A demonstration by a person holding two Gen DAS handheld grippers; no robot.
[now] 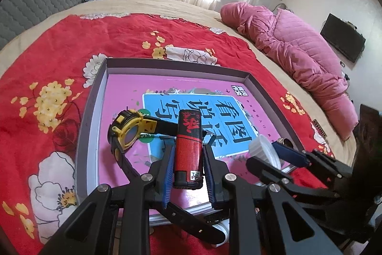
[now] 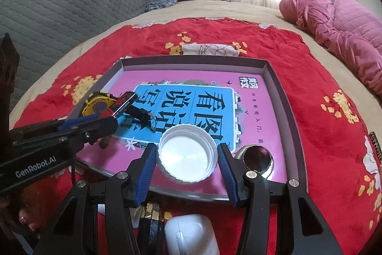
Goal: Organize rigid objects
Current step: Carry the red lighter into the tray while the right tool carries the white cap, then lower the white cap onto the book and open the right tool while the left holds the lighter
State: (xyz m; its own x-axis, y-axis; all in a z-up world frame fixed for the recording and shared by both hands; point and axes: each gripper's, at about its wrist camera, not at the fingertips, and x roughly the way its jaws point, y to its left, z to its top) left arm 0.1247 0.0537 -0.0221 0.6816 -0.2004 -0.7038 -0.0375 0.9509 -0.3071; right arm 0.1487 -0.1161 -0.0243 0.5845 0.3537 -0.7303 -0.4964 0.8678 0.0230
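The left tool [image 1: 187, 159], narrowly set, grips the red lighter [image 1: 188, 147] lengthwise over the tray [image 1: 90, 111] beside the watch [image 1: 129, 133], while the right tool [image 2: 187, 154], half spread, clasps the white cap [image 2: 188, 155] lower centre, above the tray's near edge.

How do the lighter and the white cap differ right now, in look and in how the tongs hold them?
The lighter is a slim red-and-black stick; the white cap is a round, ribbed, shallow cup. The left tongs stand narrow on the lighter; the right tongs spread wide around the cap. The lighter points along its tongs; the cap shows its open side to the camera. Both are over the tray.
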